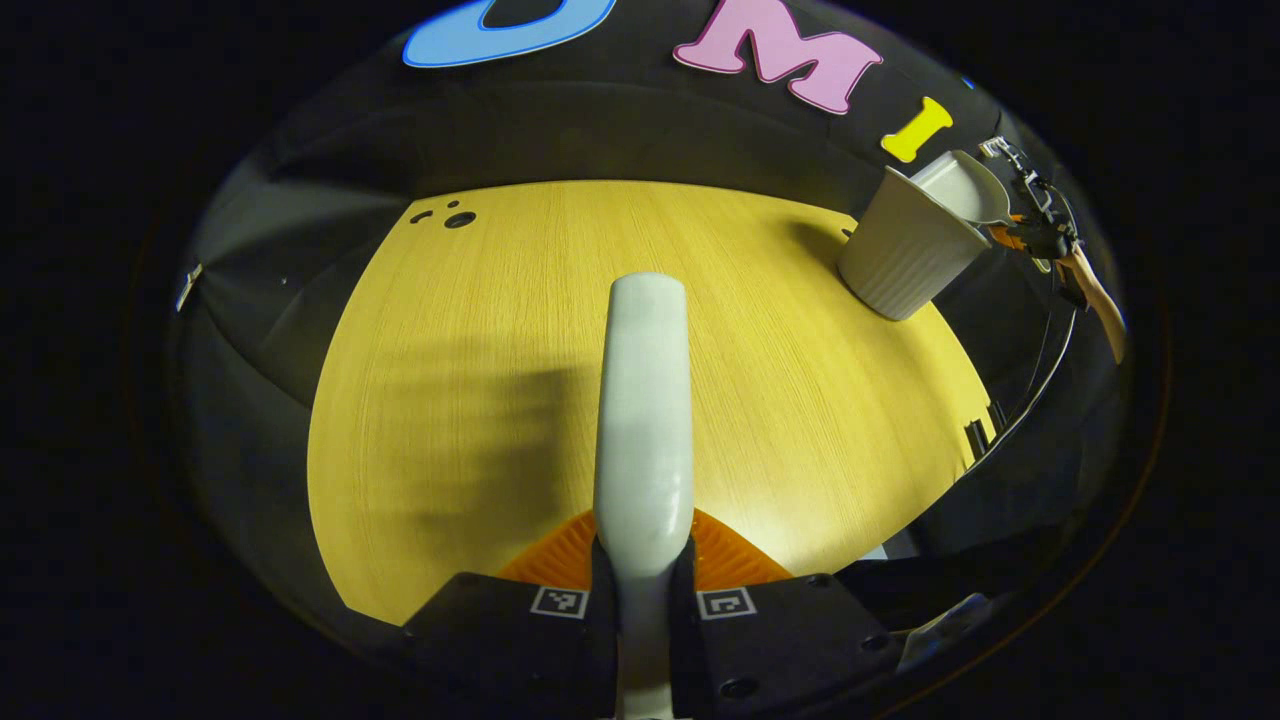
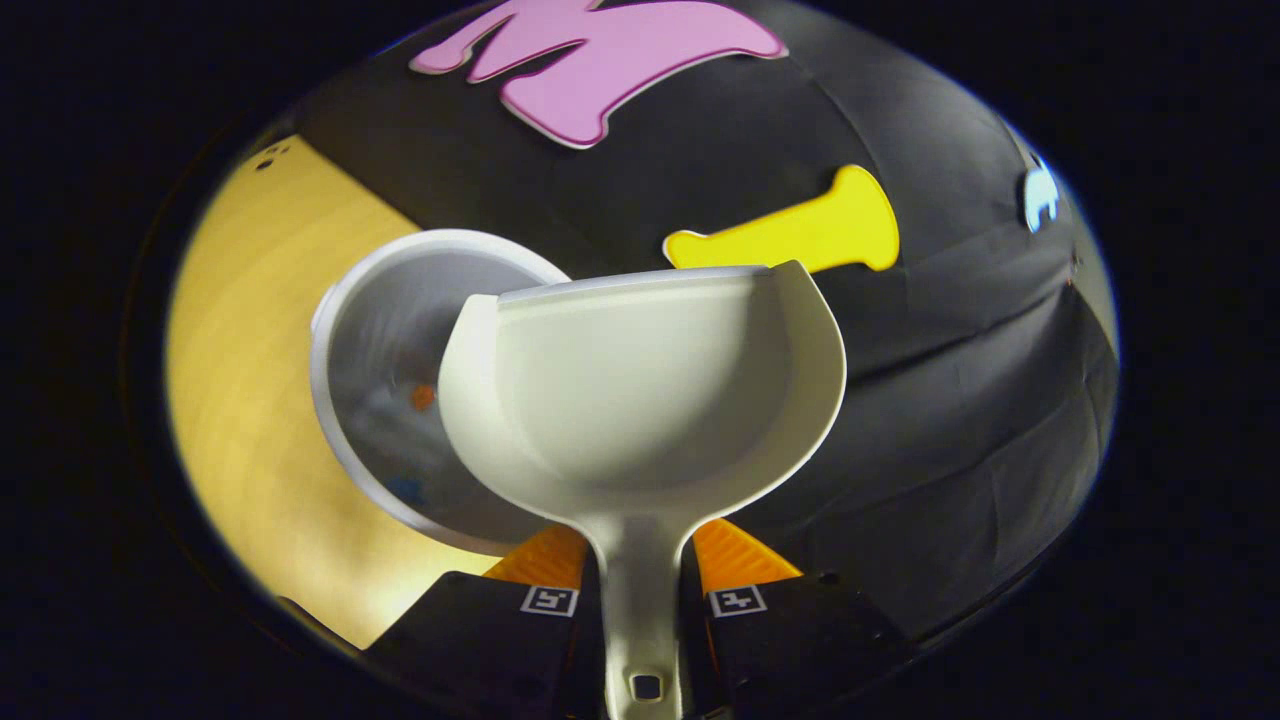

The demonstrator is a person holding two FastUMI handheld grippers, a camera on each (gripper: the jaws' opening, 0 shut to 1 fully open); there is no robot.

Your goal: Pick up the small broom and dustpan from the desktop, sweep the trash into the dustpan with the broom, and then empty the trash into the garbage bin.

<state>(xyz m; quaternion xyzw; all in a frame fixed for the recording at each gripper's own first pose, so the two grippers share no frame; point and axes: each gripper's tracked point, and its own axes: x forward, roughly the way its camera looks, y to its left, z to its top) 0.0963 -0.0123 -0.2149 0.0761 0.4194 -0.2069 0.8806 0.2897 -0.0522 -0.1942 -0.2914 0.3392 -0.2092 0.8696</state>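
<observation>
Dustpan (image 2: 640, 400) hides part of the bin (image 2: 400, 400).

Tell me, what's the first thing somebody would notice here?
Probably the white dustpan, clamped by its handle in the right gripper and held over the open garbage bin, where small coloured bits lie inside. Next, the pale broom handle in the left gripper, above the yellow wooden desktop.
</observation>
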